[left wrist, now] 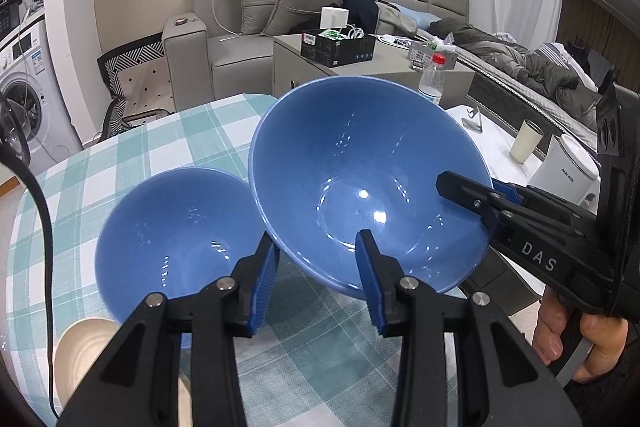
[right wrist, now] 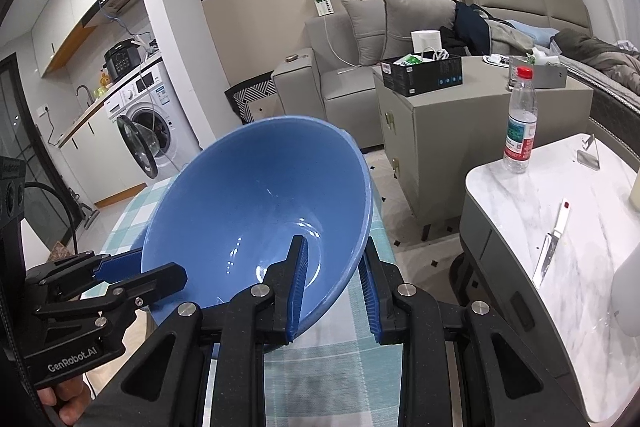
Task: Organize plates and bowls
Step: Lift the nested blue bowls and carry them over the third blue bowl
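At the left edge of the checked tablecloth point(left wrist: 120, 163), a cream dish point(left wrist: 84, 351) sat partly hidden behind the left gripper's frame. Just right of it lay the small blue bowl point(left wrist: 176, 227), mouth tipped toward the camera; whether its rim touched the bigger bowl beside it could not be told.

The large blue bowl point(left wrist: 360, 179) was next, tilted steeply and lifted off the cloth. The left gripper point(left wrist: 318, 283) straddled its near rim, one blue pad outside the wall and the other inside, the jaws narrowed onto the slanting wall. In the right wrist view this grip showed at the bowl's left rim.

Further right, the right gripper point(left wrist: 472, 193) was clamped on the opposite rim, jaws nearly closed, with the wall pinched between an inner and an outer pad. A hand point(left wrist: 568, 335) gripped its handle.

Rightmost stood a marble side table point(right wrist: 520, 195), well apart from the bowls, carrying a water bottle point(right wrist: 520, 123) and a knife point(right wrist: 550, 251).
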A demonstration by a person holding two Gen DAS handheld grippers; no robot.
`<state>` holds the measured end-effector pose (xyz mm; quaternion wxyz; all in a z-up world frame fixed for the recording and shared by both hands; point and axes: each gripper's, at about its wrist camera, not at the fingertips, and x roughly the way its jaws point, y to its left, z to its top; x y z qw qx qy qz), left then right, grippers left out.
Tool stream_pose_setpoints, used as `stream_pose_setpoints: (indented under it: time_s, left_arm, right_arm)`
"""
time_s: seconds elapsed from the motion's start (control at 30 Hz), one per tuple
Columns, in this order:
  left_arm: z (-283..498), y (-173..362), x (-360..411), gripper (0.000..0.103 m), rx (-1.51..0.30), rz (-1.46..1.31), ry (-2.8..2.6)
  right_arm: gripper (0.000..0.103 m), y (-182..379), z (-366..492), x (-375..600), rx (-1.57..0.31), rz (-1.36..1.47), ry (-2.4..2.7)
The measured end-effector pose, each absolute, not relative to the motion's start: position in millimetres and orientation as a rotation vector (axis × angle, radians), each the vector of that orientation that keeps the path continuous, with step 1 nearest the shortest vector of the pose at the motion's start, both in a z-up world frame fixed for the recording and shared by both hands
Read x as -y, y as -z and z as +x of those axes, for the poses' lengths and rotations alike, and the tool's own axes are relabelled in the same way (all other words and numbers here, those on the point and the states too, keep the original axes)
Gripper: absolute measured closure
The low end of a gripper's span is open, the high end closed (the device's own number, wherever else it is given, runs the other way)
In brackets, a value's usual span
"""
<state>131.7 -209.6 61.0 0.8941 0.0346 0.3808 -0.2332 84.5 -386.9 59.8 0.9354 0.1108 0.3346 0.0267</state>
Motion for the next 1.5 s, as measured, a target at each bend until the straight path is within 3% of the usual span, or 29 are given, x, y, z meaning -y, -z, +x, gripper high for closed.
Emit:
stream_pose_setpoints:
  time_s: [1.5]
  left_arm:
    - [121,-85,109,0.065,-0.695,0.023,0.397]
  right_arm:
    - [0.076,-88,95,279,-0.649,0.112,-0.178]
